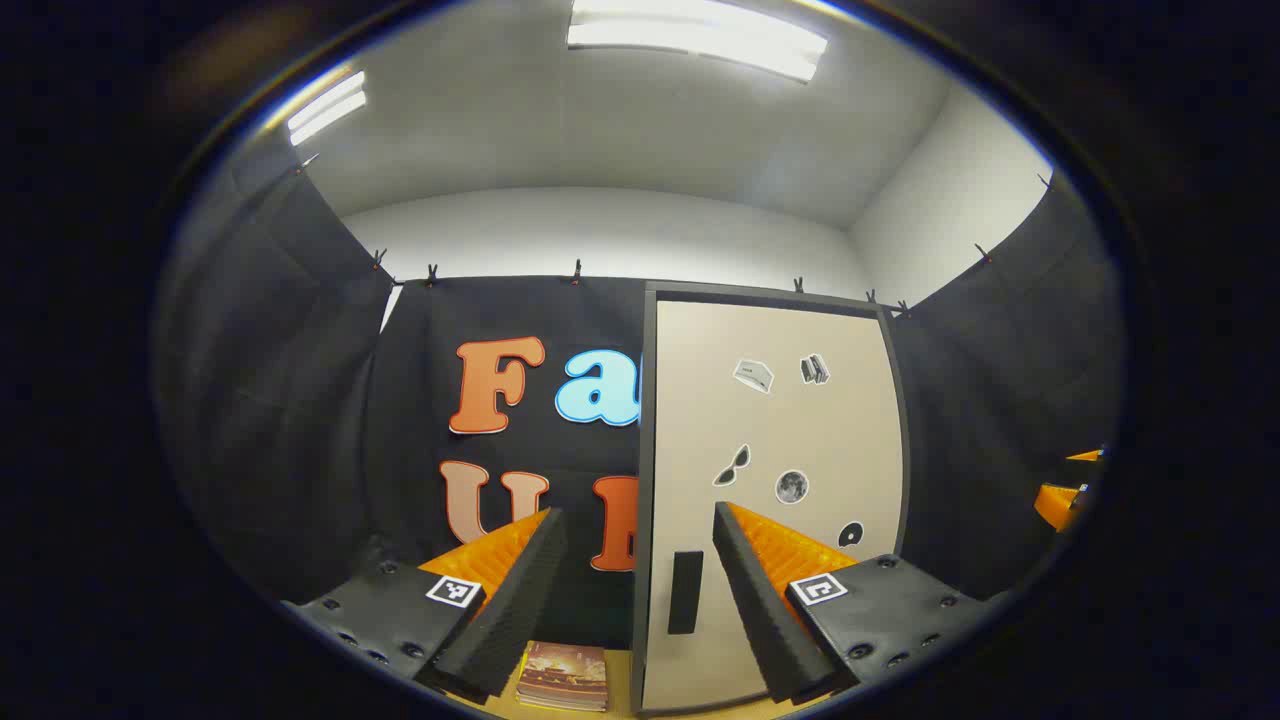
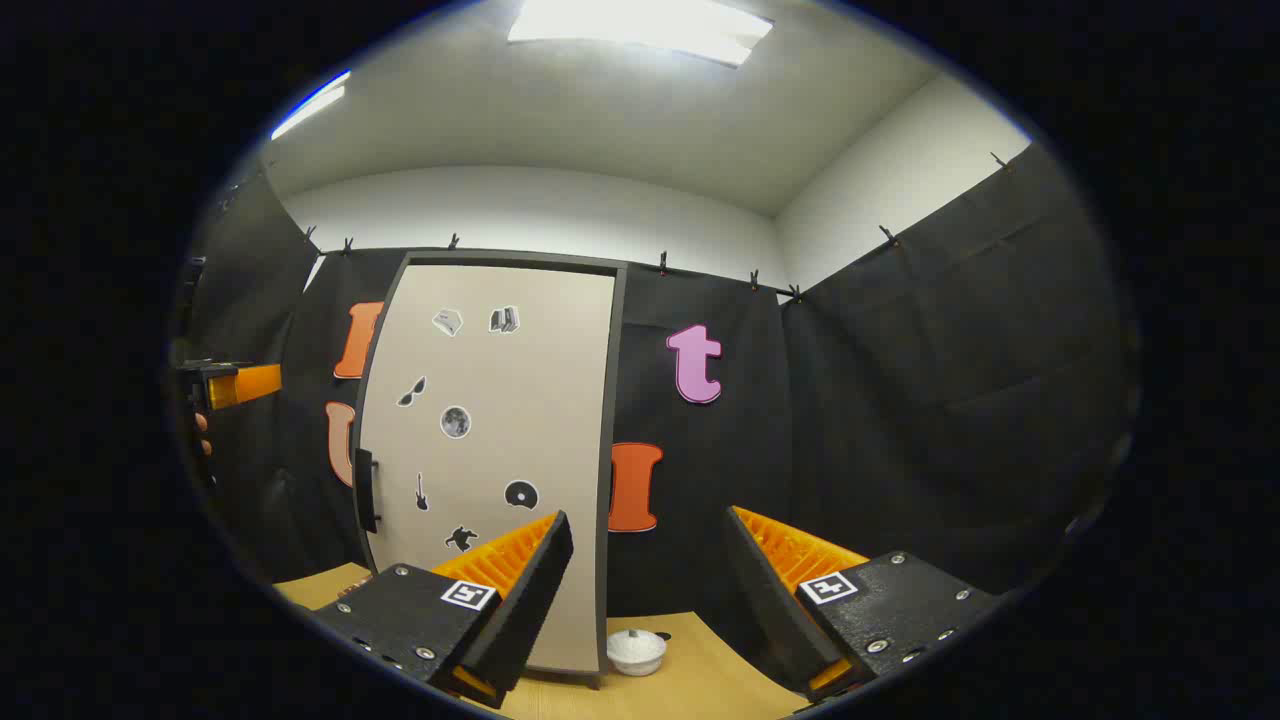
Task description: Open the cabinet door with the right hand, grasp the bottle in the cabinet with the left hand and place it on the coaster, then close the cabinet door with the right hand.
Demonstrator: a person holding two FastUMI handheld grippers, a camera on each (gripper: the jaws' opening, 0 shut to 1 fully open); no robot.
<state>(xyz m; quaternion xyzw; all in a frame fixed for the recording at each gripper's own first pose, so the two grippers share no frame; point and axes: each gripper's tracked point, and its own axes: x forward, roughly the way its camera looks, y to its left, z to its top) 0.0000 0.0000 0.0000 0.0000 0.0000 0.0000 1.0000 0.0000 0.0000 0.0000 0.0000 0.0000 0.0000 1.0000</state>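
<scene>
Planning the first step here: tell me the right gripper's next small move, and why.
Probably swing the right gripper left toward the dark handle on the cabinet door. The door looks shut, the jaws stand open and empty, and the handle sits at the door's left edge, well left of them in the right gripper view.

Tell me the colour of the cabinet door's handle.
Black: a dark vertical bar on the beige cabinet door; the handle shows best in the left gripper view.

One cabinet [image 2: 490, 450], one handle [image 1: 685, 592], one book [image 1: 563, 676], one white bowl [image 2: 636, 652], two tools.
</scene>
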